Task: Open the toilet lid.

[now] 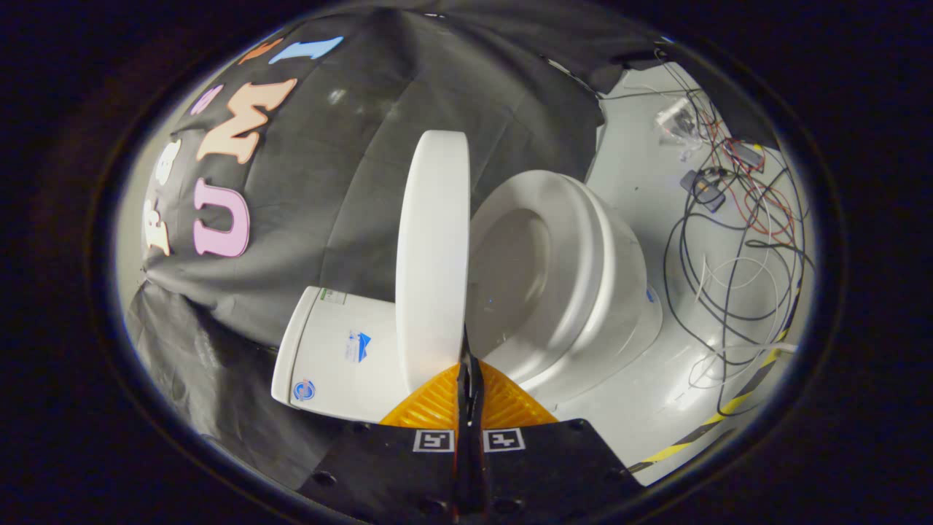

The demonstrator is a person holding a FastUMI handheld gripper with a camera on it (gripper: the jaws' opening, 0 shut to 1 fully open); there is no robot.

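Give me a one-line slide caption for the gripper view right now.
Hand-held gripper, fingers closed together, at the edge of the raised toilet lid, seat and tank exposed.

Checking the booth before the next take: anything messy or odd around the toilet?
Loose cables lie tangled on the floor beyond the toilet bowl. The lid stands raised, just ahead of the shut gripper.

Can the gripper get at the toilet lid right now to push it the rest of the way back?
Probably yes. The gripper is shut, its tips right at the edge of the raised toilet lid, with nothing between them. The tank sits beyond the lid.
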